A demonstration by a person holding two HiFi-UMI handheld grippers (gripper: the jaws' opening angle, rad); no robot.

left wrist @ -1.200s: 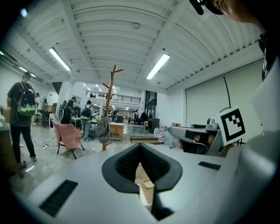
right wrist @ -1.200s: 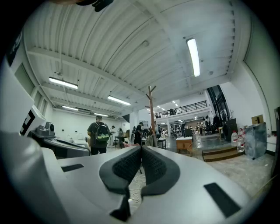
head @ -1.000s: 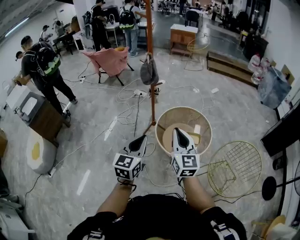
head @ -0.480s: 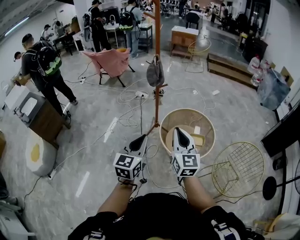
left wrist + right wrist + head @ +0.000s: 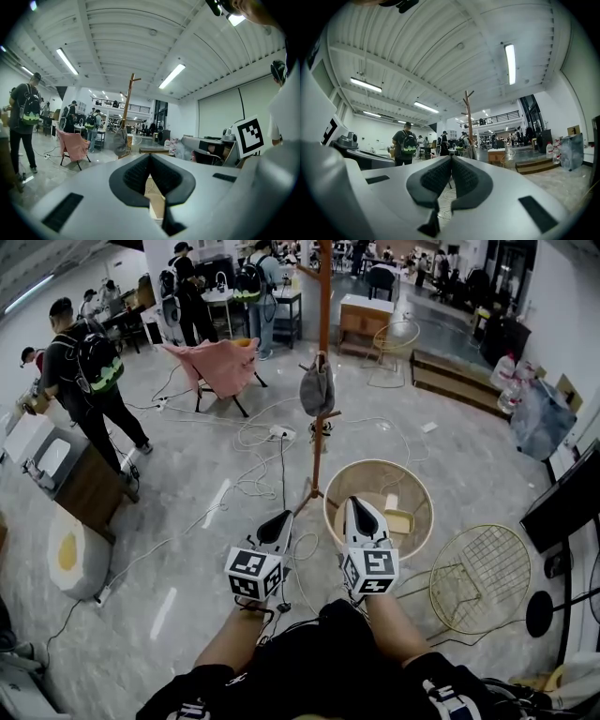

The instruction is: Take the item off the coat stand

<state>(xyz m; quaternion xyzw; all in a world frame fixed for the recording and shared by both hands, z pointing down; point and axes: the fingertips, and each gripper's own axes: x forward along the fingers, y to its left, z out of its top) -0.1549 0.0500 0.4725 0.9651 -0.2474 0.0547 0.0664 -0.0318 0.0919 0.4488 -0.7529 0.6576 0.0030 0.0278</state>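
The grey bag (image 5: 317, 390) hangs by its loop on a low peg of the wooden coat stand (image 5: 324, 306), far ahead of the person on the grey floor, with white cables (image 5: 258, 437) strewn around the stand's feet. Both claws are held near the body, well apart from the bag. The left claw (image 5: 281, 518) is clenched with nothing between its pads, and the right claw (image 5: 353, 502) is likewise clenched and empty, poised above a round woven basket (image 5: 380, 463). To the near right lies a gold wire basket (image 5: 436, 577). Far left stands a pink folding chair (image 5: 220, 362), and a person with a backpack (image 5: 84, 371) walks further left.
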